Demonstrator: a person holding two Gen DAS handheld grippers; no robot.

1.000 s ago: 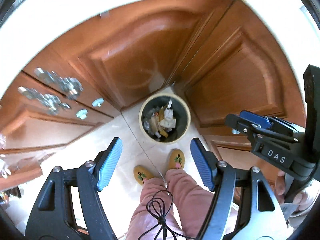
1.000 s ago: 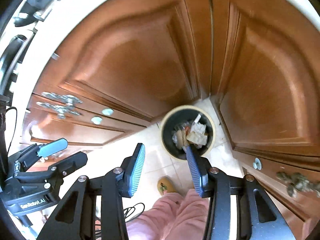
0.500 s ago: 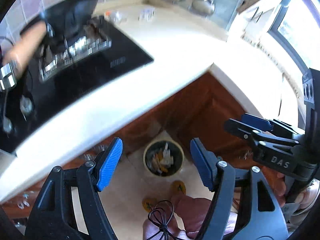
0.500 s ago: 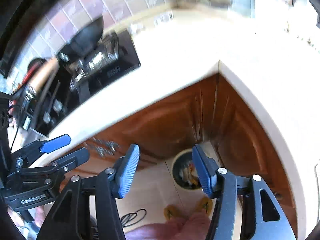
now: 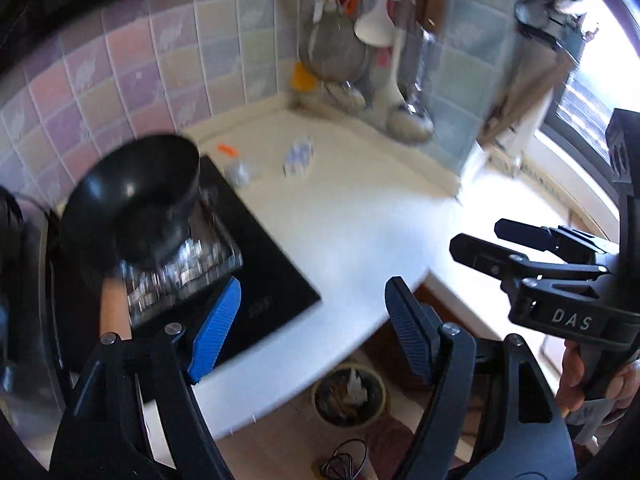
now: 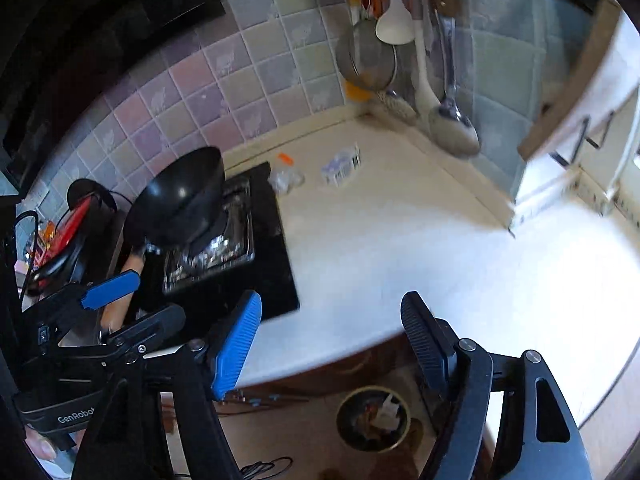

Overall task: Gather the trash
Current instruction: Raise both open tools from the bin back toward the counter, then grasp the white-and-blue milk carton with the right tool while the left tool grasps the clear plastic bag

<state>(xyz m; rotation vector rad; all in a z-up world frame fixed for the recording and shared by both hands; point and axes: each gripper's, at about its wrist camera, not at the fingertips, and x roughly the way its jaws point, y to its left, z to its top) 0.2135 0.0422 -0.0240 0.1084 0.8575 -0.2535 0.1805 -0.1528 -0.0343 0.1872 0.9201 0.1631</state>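
Note:
Three bits of trash lie at the back of the white counter (image 5: 360,216): a small white and blue packet (image 5: 299,157) (image 6: 341,166), a crumpled clear wrapper (image 5: 240,171) (image 6: 285,178) and a small orange piece (image 5: 226,148) (image 6: 285,157). A round bin (image 5: 349,395) (image 6: 373,418) full of trash stands on the floor below the counter corner. My left gripper (image 5: 314,320) is open and empty, above the counter's front edge. My right gripper (image 6: 332,344) is open and empty, also above the front edge. Each gripper shows in the other's view, the right one (image 5: 492,240) and the left one (image 6: 132,300).
A black cooktop (image 5: 264,276) (image 6: 276,268) with a black pan (image 5: 132,200) (image 6: 180,196) on its burner sits left of the trash. Ladles, a strainer and spatulas (image 5: 360,40) (image 6: 400,40) hang in the tiled corner. A window (image 5: 580,100) is at the right.
Both grippers have tilted up from the bin and cupboard doors to the countertop. The bin has slid to the bottom of both views. Both stay open and empty.

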